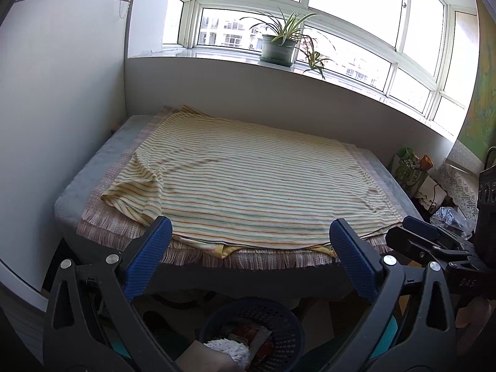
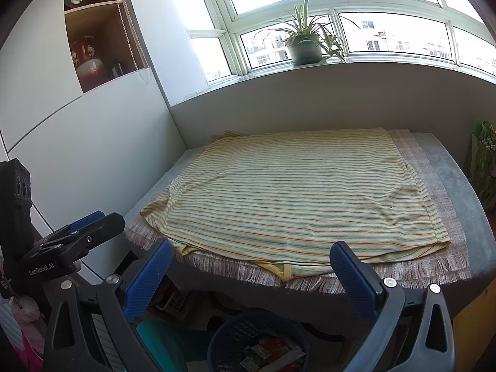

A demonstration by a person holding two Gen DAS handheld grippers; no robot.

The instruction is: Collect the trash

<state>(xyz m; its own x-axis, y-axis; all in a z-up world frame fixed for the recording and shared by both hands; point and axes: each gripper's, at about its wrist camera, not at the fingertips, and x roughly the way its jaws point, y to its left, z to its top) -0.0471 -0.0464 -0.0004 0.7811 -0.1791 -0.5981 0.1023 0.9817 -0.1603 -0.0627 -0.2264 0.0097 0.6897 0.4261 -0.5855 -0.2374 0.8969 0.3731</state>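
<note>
Directly below my two grippers sits a dark blue perforated basket (image 1: pixel 272 322) on the floor, just in front of the desk's near edge, and it holds the trash (image 1: pixel 248 336): a reddish wrapper, flat paper packets, and something white and fluffy at its near rim that I cannot identify. From the right wrist view the same basket (image 2: pixel 229 334) shows cartons and wrappers (image 2: pixel 266 353) piled inside. My left gripper (image 1: pixel 251 259) has its blue-padded fingers spread wide with nothing between them, hovering at the front edge of the desk above the basket. My right gripper (image 2: pixel 251 263) is likewise spread wide and carrying nothing, held at about the same height just beside the left one; each shows at the edge of the other's view. On the desk (image 1: pixel 77 192), over a grey cover and a pinkish woven mat (image 1: pixel 102 226) with a fringed edge, lies a yellow striped shirt (image 1: pixel 248 186) spread flat, one sleeve folded toward the left. A potted spider plant (image 1: pixel 279 43) stands on the windowsill (image 1: pixel 217 54) behind. To the right of the desk I see a green printed bag (image 1: pixel 406 167) and some crinkled clear plastic (image 1: pixel 449 215).
</note>
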